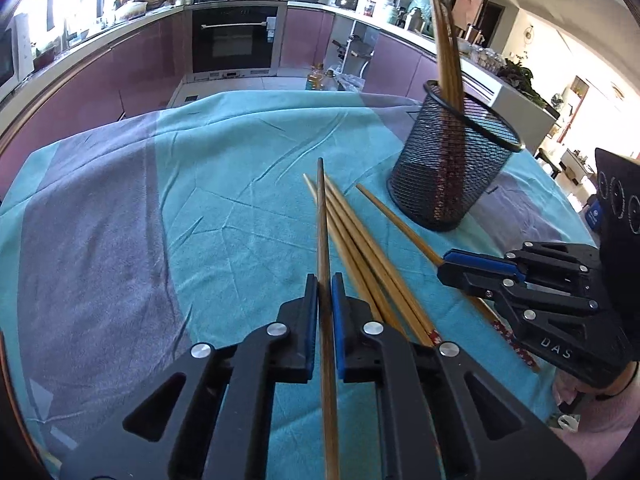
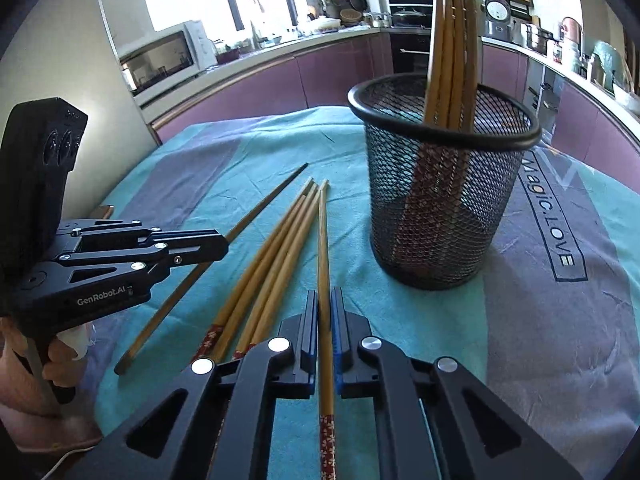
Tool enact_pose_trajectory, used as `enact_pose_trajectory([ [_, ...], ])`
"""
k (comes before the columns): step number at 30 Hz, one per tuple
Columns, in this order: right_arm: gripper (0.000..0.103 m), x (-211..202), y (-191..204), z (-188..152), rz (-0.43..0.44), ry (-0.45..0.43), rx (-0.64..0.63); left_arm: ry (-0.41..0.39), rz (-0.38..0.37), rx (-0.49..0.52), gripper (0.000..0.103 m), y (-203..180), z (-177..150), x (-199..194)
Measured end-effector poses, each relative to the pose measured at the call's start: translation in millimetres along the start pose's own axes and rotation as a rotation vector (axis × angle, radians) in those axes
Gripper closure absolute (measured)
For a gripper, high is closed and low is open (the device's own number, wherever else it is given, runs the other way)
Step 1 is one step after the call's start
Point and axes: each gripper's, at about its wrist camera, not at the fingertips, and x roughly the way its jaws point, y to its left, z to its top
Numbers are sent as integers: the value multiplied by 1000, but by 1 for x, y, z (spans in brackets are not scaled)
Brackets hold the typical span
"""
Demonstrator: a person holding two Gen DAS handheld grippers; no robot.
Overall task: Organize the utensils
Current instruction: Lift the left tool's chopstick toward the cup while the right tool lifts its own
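Chopsticks lie loose on my desk (image 1: pixel 240 168), which is covered by a teal and grey cloth (image 2: pixel 560 320), and more stand upright in a black mesh holder (image 2: pixel 440 208) toward the far right. My left hand-held gripper (image 1: pixel 325 284) is clamped on a dark brown chopstick (image 1: pixel 323 220) that runs straight out between its blue pads. My right hand-held gripper (image 2: pixel 325 300) is clamped on a lighter chopstick with a red flowered end (image 2: pixel 323 240), lying nearest the holder.

Only the right wrist view shows the printed lettering on the cloth beside the holder, three more light chopsticks (image 2: pixel 272 248) bunched between the two gripped ones, and my bare left hand (image 2: pixel 60 356) under the gripper body. Only the left wrist view shows the right hand-held gripper from the side, reaching in low from the right across its chopstick.

Both hand-held grippers sit low over the cloth, pointing away from me, side by side with the bunch between them.
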Motion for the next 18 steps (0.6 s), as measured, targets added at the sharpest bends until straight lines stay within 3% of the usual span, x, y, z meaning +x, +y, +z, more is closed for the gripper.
enact_pose_trajectory([
  [7, 98, -3, 9, 0, 38, 9, -46, 31, -34, 35, 95, -11, -12, -1],
  [18, 96, 11, 10, -2, 21, 70, -61, 67, -33, 75, 92, -13, -11, 13],
])
